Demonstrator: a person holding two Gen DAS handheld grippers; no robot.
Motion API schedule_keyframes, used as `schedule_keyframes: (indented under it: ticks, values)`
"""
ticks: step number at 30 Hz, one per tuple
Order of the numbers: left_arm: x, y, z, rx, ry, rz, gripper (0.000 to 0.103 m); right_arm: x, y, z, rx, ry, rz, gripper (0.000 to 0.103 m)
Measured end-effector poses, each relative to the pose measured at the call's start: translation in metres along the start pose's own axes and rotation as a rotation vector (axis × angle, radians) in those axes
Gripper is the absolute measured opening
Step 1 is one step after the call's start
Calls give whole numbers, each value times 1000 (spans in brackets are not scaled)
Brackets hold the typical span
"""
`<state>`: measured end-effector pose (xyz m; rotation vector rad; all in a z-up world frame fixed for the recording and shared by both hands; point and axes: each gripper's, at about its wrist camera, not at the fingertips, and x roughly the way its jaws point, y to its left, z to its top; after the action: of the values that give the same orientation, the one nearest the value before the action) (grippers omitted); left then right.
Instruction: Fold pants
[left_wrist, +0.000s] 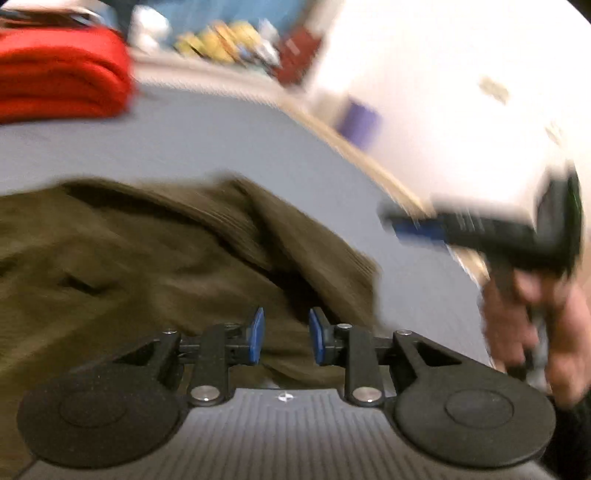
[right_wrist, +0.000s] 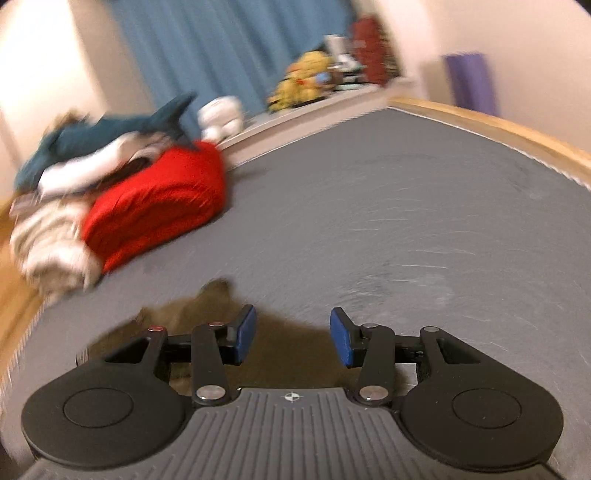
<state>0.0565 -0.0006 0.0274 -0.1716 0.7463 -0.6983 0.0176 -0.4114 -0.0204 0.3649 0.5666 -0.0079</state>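
Observation:
Olive-brown pants (left_wrist: 155, 258) lie crumpled on a grey surface (left_wrist: 221, 140). My left gripper (left_wrist: 287, 336) hovers over their near edge, its blue pads apart with only cloth showing behind the gap; it is open and holds nothing. In the left wrist view a hand (left_wrist: 535, 314) holds the right gripper (left_wrist: 417, 225), badly blurred, over bare grey surface to the right of the pants. In the right wrist view the right gripper (right_wrist: 293, 336) is open and empty, with a corner of the pants (right_wrist: 207, 314) just below and left of its fingers.
A folded red cloth (right_wrist: 159, 206) lies at the far left beside a pile of teal and white clothes (right_wrist: 92, 147). A wooden rim (right_wrist: 498, 125) borders the grey surface (right_wrist: 369, 221). A shelf with toys (right_wrist: 306, 81) runs along the back.

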Motion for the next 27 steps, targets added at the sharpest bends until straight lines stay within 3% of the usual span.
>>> schedule_keyframes:
  ticks: [4,8,14,17,19,20,22,24,27]
  values:
    - [-3,67,-9,-252,-6,177,29,20,42,-8,-139,22,12,47]
    - [-12,89,2,-247,-3,270,29,48,76,-14,-300,27,-43,46]
    - [-41,95,15,-299,-49,252,30,99,91,0,-364,110,-121,55]
    - [-26,94,21,-300,-56,252,30,130,101,-5,-457,169,-156,59]
    - [-22,90,22,-310,-53,252,30,140,101,-12,-491,175,-187,53]
    - [-22,89,22,-313,-52,248,30,142,99,-14,-501,174,-206,44]
    - [-11,91,18,-307,-56,247,30,142,93,-16,-507,173,-226,19]
    - [-10,91,17,-306,-55,249,30,132,86,-8,-457,132,-221,14]
    - [-9,92,15,-313,-53,250,30,93,67,16,-329,-15,-235,8]
